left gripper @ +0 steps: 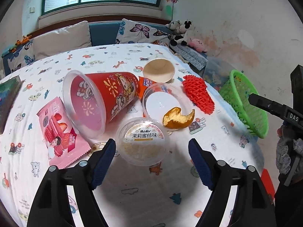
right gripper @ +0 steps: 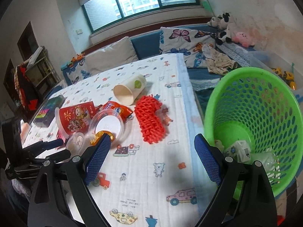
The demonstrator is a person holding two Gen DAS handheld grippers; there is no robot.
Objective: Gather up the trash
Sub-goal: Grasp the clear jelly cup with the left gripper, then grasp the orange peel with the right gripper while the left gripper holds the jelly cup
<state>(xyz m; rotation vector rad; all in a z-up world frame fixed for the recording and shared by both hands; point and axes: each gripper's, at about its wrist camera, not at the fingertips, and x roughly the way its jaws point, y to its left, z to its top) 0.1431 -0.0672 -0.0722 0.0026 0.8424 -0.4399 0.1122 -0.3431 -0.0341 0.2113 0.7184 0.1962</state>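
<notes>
My left gripper [left gripper: 151, 145] is open low over the table, and a small clear lidded tub [left gripper: 144, 141] sits just ahead of its fingertips, untouched. Beyond the tub lie a red printed cup [left gripper: 100, 100] on its side, a pink wrapper [left gripper: 60, 132], orange peel [left gripper: 178, 118], a clear cup [left gripper: 162, 102], an orange wrapper [left gripper: 145, 85], a paper cup [left gripper: 159, 71] and a red foam net [left gripper: 198, 96]. My right gripper [right gripper: 151, 141] is open and empty above the cloth. At its right, the green basket [right gripper: 255, 117] tilts toward the table and holds a small carton [right gripper: 240, 149].
A cartoon-print cloth [right gripper: 151, 179] covers the table, whose right edge runs beside the basket. A dark box [right gripper: 50, 109] lies at the far left. Behind the table is a blue sofa [right gripper: 145, 47] with cushions and plush toys.
</notes>
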